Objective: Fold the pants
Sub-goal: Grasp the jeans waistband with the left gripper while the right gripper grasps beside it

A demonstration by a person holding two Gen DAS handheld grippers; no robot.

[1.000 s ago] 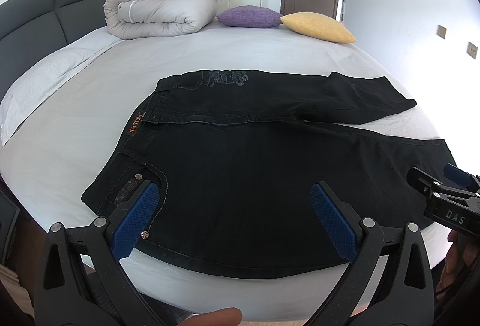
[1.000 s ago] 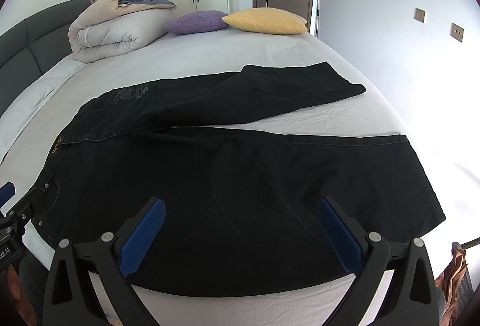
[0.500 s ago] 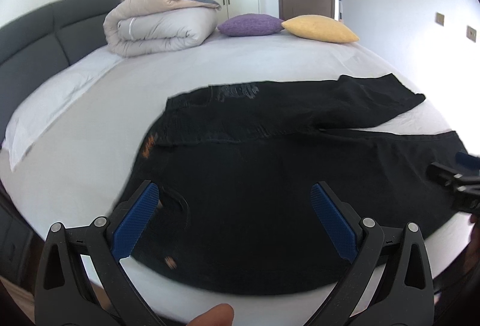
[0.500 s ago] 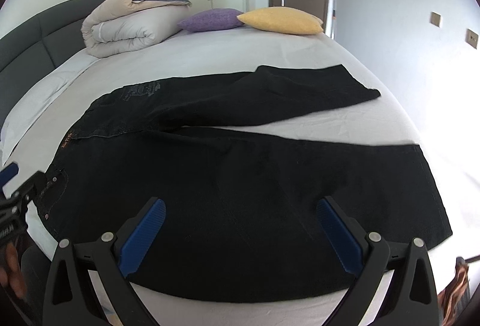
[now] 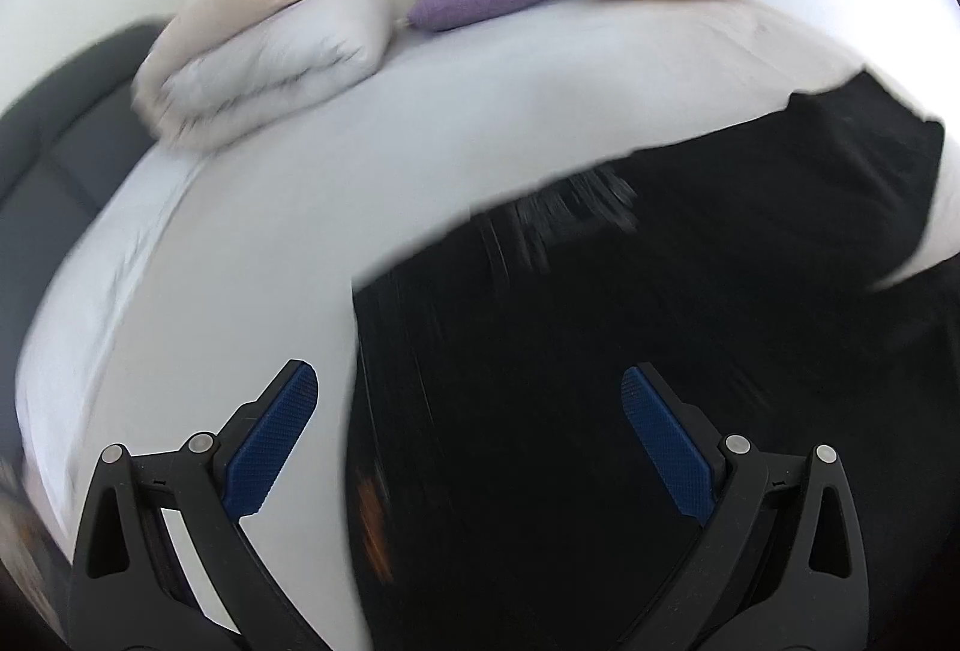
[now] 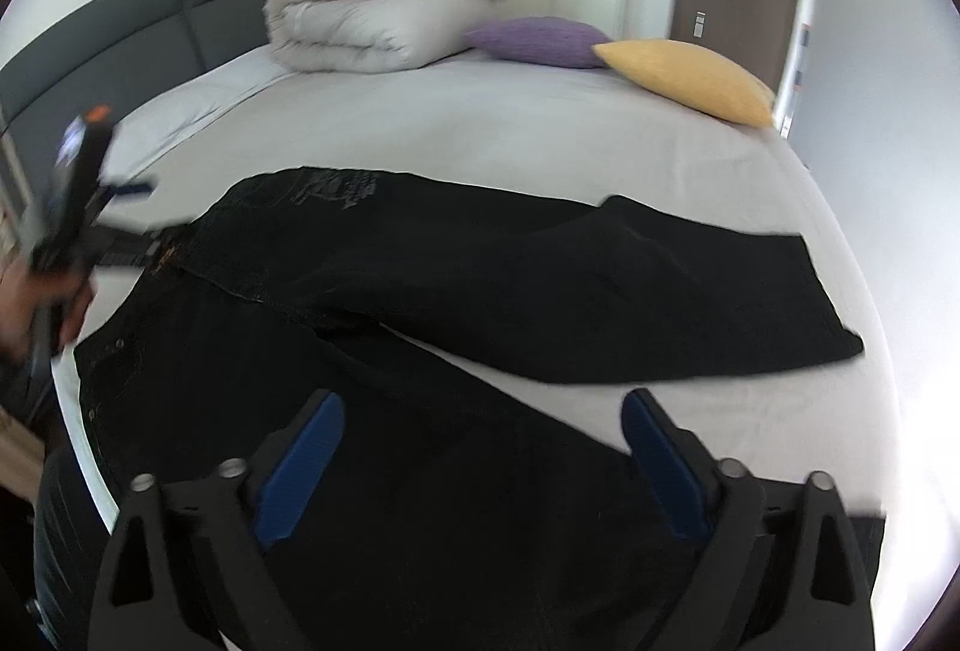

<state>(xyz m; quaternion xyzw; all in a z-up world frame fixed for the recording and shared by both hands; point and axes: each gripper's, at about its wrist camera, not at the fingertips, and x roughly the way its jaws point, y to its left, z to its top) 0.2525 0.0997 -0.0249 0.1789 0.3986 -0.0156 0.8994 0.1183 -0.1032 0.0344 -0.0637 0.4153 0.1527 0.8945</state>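
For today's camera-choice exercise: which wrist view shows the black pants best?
The right wrist view: the black pants appear sharp there, with waistband and far leg visible on the bed. The left wrist view shows them motion-blurred, cut off at the right edge.

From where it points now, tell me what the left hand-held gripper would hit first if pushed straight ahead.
Most likely the black pants lying on the bed. The left hand-held gripper stands open and angled down at their waist end. The picture is blurred, so depth is uncertain.

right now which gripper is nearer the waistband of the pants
Left. The left gripper is open at the waistband end of the pants; the right gripper, closing on nothing, hovers over the near leg.
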